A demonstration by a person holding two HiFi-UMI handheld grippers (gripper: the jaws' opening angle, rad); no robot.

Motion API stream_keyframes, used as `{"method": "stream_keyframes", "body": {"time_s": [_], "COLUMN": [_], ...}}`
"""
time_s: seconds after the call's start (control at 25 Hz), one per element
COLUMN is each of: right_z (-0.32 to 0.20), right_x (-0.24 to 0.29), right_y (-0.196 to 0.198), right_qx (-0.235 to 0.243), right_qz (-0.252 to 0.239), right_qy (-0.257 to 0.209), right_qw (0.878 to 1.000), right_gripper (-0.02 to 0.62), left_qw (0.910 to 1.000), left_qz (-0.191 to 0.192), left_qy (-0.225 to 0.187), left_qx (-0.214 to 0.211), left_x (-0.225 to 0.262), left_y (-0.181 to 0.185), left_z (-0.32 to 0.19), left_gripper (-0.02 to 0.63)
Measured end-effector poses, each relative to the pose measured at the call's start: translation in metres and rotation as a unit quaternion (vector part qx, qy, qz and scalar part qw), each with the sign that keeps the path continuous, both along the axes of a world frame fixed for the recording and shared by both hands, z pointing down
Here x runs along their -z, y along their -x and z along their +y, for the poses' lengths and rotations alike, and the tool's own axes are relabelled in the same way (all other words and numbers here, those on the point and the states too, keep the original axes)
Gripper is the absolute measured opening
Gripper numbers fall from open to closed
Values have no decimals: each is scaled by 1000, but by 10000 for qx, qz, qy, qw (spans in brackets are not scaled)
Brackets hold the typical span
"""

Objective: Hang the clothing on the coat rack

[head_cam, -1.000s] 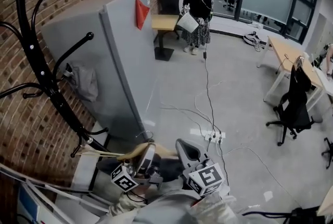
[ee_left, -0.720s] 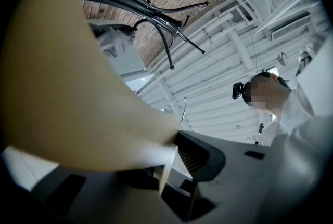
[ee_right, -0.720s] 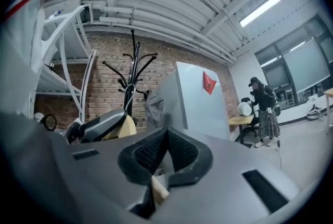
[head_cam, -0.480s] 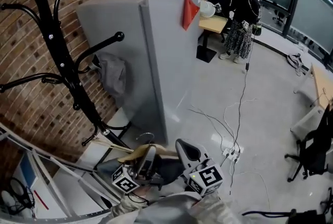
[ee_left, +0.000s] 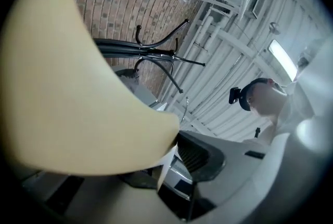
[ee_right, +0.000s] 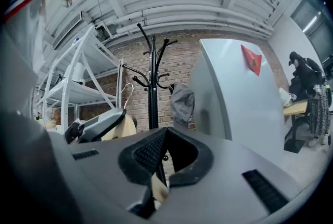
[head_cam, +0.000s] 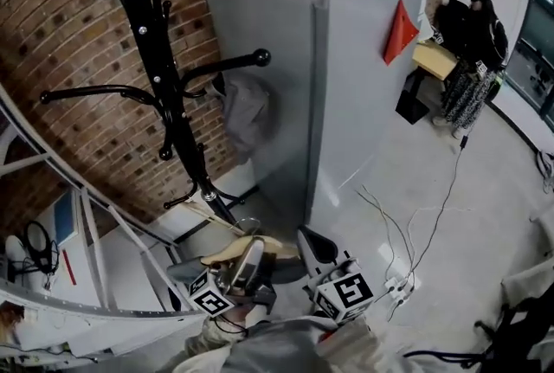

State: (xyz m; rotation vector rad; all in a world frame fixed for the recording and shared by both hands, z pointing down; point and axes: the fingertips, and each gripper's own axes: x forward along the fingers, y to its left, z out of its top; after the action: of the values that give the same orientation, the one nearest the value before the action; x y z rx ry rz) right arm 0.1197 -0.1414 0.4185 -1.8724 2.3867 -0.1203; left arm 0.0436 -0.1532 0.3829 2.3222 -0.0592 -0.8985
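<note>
1. Our left tool (ee_left: 171, 158) was clamped on the broad wooden hanger (head_cam: 221, 254). The hanger's pale shoulder filled much of the left gripper view, and the jaws stood wide only because the wood there was thick.
2. Our right tool (ee_right: 162, 158) was closed on a thin pale edge, seemingly of the same hanger, with its padded jaws nearly together.
3. We held the hanger low in front of us, with its wire hook (head_cam: 248, 225) pointing up and touching nothing.
4. Pale grey fabric (head_cam: 286, 350) bunched beneath both tools. We took it for the clothing, though we could not tell whether it sat on the hanger.
5. The coat rack (head_cam: 164, 94) stood just ahead against the brick wall (head_cam: 78, 42), beside a grey cabinet (head_cam: 363, 120). A grey garment (head_cam: 248, 110) hung between them, and we could not tell from what.
6. We judged the pickup done and the approach nearly so. What remained was raising the hook over a free arm (head_cam: 229, 66), settling it and releasing both tools.
</note>
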Motion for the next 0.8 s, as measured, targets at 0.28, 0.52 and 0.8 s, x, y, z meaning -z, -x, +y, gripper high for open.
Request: {"method": "stream_keyframes", "body": {"time_s": [0.28,0.52,0.8], "right_z": [-20,-26,-14], "right_x": [8,6,2], "right_y": [28,44,64], "right_qx": [945,1650,2427], "right_qz": [95,146,149], "right_qy": [-84,-39,-69], "right_qw": [9954,9862,9700], "right_gripper": [25,25,25], "left_qw": [9960,9881,9735], "left_qz": [24,-67,-159], "left_qy": [34,-73,-39], "left_qx": [889,1533,2280], "left_x": [5,6,0], "left_y": [27,39,57], "left_z": [-9,-1,12], "left_gripper": [107,107,107]}}
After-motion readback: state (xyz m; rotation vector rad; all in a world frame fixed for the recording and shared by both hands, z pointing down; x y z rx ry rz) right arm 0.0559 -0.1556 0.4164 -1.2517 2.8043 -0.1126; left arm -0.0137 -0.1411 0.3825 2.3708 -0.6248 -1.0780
